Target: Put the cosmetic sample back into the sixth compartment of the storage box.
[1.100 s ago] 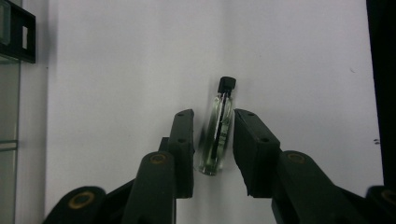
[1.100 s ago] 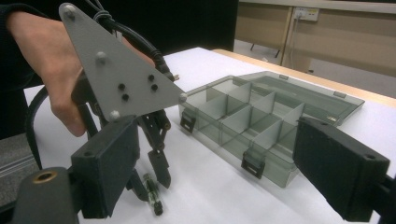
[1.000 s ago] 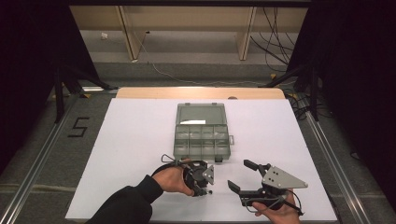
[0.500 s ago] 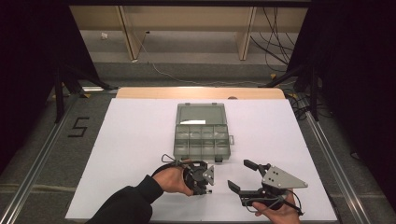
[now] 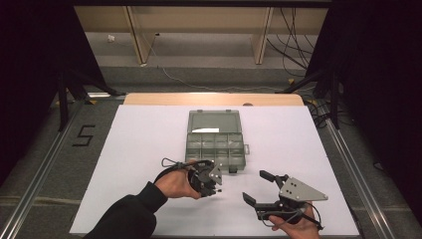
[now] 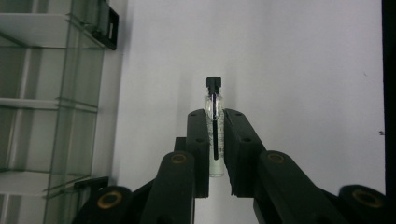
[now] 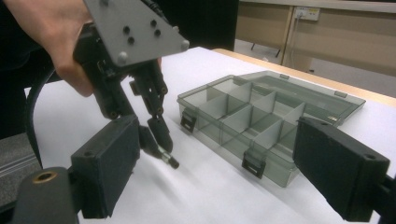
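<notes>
Nearest me, my right gripper [image 5: 259, 188] hovers low over the white table [image 5: 139, 144] with its jaws spread wide and nothing between them. In the right gripper view those two pads frame the scene ahead, with my left gripper off to their left and the organizer box to their right.

Just beyond and to the left, my left gripper [image 5: 213, 185] has its jaws pinching a small glass vial [image 6: 214, 126] lengthwise. The clear body sits between the pads and the black cap pokes out past the fingertips [image 6: 198, 116], pointing down toward the table. In the right gripper view the cap end [image 7: 172, 162] hangs just above the surface, apart from it as far as I can tell.

Farther out, beyond the left fingertips, the clear compartment box [image 5: 216, 144] lies open, its lid folded back flat on the far side. Its divided cells look empty.

Against the earlier high views I see almost no change: both hands sit in the same spots and the box has not shifted. I judge the vial is gripped and ready, probably bound for one of those cells.
</notes>
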Demonstrator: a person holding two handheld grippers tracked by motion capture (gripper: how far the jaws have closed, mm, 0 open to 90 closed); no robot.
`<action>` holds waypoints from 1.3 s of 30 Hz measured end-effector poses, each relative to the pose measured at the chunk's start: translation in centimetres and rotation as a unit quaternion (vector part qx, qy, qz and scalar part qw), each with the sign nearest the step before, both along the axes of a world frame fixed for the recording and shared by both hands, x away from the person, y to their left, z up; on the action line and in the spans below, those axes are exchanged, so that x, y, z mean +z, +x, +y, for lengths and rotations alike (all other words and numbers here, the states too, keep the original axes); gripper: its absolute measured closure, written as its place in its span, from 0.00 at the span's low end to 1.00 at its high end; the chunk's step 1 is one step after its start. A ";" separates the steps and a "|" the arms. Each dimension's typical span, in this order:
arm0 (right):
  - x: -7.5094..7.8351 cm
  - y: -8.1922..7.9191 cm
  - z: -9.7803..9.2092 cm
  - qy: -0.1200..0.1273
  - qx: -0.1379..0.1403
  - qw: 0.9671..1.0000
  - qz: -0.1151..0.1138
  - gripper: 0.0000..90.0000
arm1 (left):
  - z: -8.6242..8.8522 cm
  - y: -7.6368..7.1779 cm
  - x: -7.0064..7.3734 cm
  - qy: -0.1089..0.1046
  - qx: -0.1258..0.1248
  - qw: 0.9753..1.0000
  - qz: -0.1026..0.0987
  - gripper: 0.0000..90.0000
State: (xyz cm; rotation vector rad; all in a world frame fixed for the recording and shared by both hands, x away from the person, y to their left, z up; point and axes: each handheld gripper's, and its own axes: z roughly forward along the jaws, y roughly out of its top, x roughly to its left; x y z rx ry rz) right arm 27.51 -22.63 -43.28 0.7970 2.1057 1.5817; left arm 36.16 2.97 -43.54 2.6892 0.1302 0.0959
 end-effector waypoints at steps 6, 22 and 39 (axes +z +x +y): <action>0.0 0.1 -0.1 -0.003 0.001 1.000 -0.010 0.18 | 0.3 0.4 0.5 0.006 0.011 1.000 -0.010 0.89; 0.0 0.2 -0.1 -0.004 0.001 1.000 -0.015 0.18 | 1.9 2.4 2.4 -0.005 0.090 0.996 -0.020 0.89; 0.0 0.2 0.0 -0.001 -0.001 1.000 -0.012 0.18 | 2.0 4.4 3.1 -0.003 0.148 0.989 -0.009 0.90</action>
